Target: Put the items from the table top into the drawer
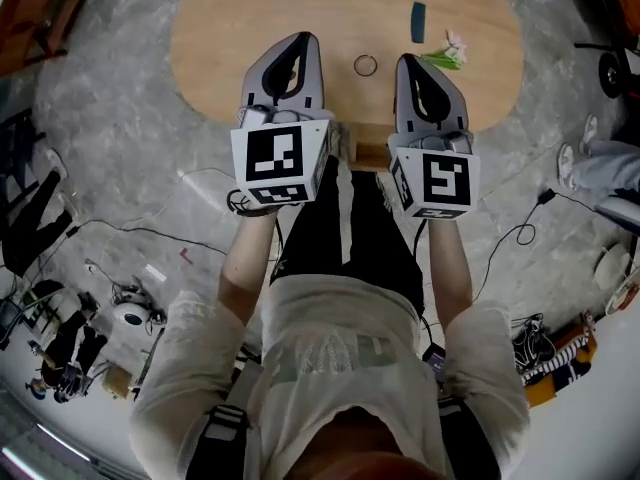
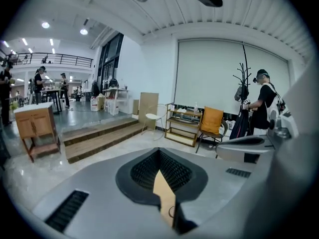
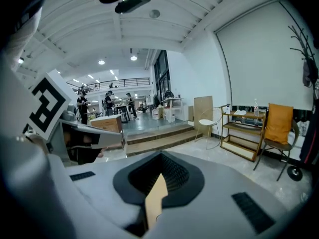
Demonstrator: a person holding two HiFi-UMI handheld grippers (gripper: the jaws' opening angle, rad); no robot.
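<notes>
Left tool [image 1: 299, 40] and right tool [image 1: 409, 62] are both staying... no: both are hanging fully closed, gripping nothing, side by side over the near edge of the oval light-wood tabletop [image 1: 240, 18]. Small black ring [image 1: 366, 65] is lying between their tips. Dark teal oblong piece [image 1: 417, 21] is lying ahead of the right tool, green-and-white soft item [image 1: 446, 54] just to its right.

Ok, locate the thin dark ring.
In the head view, the thin dark ring lies on the oval wooden table, between the left gripper and the right gripper.
</notes>
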